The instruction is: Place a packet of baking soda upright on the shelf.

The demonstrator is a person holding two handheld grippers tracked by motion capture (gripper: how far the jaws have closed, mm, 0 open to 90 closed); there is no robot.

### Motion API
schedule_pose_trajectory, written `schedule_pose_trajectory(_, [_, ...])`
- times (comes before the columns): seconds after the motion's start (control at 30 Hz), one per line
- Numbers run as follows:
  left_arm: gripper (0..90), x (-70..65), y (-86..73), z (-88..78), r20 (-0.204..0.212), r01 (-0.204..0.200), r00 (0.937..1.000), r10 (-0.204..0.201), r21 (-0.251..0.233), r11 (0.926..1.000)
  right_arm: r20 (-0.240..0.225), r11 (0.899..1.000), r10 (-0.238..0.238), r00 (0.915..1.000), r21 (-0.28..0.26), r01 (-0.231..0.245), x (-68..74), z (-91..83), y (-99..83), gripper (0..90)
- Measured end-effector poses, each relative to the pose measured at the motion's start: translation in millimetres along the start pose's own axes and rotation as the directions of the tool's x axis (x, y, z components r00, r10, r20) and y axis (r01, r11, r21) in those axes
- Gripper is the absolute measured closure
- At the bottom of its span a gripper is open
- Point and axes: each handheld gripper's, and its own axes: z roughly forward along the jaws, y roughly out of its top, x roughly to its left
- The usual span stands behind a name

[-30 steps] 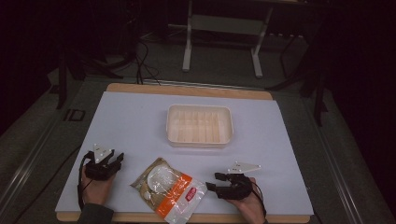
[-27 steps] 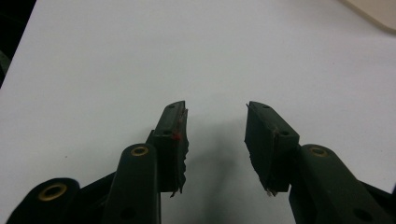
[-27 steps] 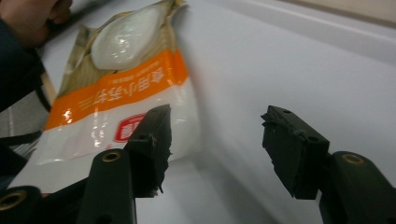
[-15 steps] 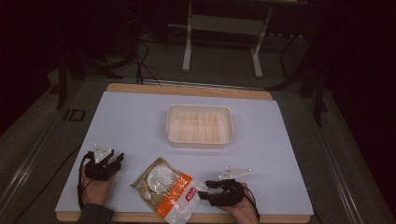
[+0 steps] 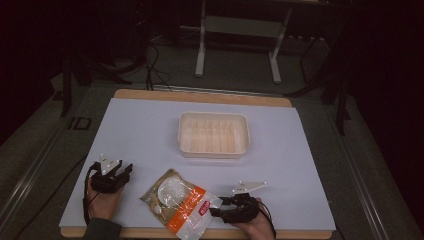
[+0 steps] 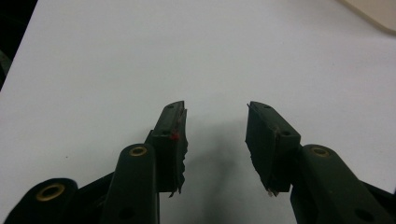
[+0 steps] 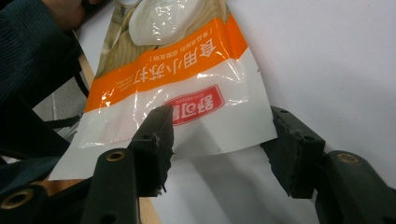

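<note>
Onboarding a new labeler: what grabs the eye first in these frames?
The orange-and-white food packet at the table's near edge, with the right gripper open at its white end, one jaw over the film. Next, the cream tray mid-table. The left gripper sits open on bare table at near left.

The bag [image 5: 181, 200] lies flat near the worktop's front edge, about midway along it and turned at an angle. Clear plastic at its far end shows white contents; an orange band with white lettering crosses the middle, and the white sealed end [image 7: 196, 126] bears a red logo.
</note>
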Motion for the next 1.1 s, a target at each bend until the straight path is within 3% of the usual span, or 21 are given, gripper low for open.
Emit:
schedule_pose_trajectory(0.27, [57.2,-0.5,0.0,0.1,-0.001,-0.001,1.0000,0.001,-0.001,1.0000,-0.037,1.000,0.022,0.9991,0.001,-0.022,0.3,0.6,-0.5,45.5])
schedule_pose_trajectory(0.3, [57.2,-0.6,0.0,0.1,0.000,0.000,1.0000,0.000,-0.001,1.0000,-0.063,0.999,0.039,0.9973,0.005,-0.039,-0.2,2.1,-1.3,46.4])
schedule_pose_trajectory(0.5, [57.1,-1.0,0.0,0.2,0.000,-0.003,1.0000,0.003,-0.001,1.0000,-0.098,0.998,0.059,0.9934,0.006,-0.059,1.5,6.6,-2.1,47.2])
schedule_pose_trajectory(0.67, [57.1,-1.2,0.0,0.4,-0.001,-0.003,1.0000,0.003,-0.001,1.0000,-0.112,0.998,0.067,0.9914,0.004,-0.067,4.1,10.5,-1.9,47.4])
schedule_pose_trajectory(0.9, [57.1,-1.4,0.0,0.4,-0.003,-0.005,1.0000,0.005,0.000,1.0000,-0.139,0.998,0.067,0.9880,-0.002,-0.068,13.5,21.7,-0.5,46.7])
schedule_pose_trajectory(0.93, [57.1,-1.4,0.1,0.5,-0.003,-0.005,1.0000,0.005,0.001,1.0000,-0.163,0.998,0.065,0.9845,0.002,-0.065,17.5,27.1,0.0,46.7])
schedule_pose_trajectory(1.1, [57.0,-1.5,0.0,0.4,-0.002,-0.007,1.0000,0.007,0.001,1.0000,-0.191,0.997,0.077,0.9785,0.009,-0.077,23.6,36.7,3.1,48.3])
